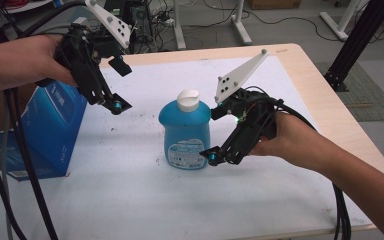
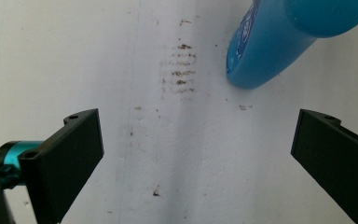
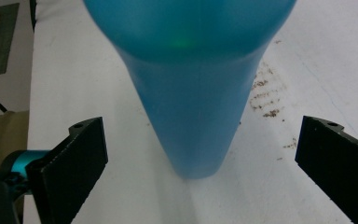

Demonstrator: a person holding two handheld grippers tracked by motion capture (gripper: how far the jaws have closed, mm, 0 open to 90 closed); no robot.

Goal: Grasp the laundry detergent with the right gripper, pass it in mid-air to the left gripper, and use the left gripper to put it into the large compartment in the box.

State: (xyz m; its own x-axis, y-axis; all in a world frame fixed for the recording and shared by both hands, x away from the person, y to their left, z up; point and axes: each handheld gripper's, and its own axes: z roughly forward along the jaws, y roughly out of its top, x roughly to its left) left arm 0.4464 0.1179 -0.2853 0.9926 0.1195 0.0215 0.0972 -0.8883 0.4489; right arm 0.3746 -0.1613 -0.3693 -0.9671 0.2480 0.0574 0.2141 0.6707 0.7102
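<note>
Apparently the step in hand was a grasp of the blue bottle [image 1: 185, 132], which stood upright near the middle of the white surface [image 1: 130, 190], its white cap [image 1: 188, 100] on. The right gripper [image 1: 211, 156] hung low just beside the bottle's right side, jaws spread wide; in the right gripper view the bottle [image 3: 189, 93] rose between them, not yet touched. To do it well, the jaws would probably need to straddle the body squarely and close low on its flat sides, since a tall bottle could tip if nudged on one side first. The left gripper [image 1: 115, 105] hovered above and to the bottle's left, jaws likewise spread and holding nothing. Whether the bottle held liquid could not be told through its coloured wall. A blue carton [image 1: 45, 130] stood at the surface's left edge, its contents hidden.
</note>
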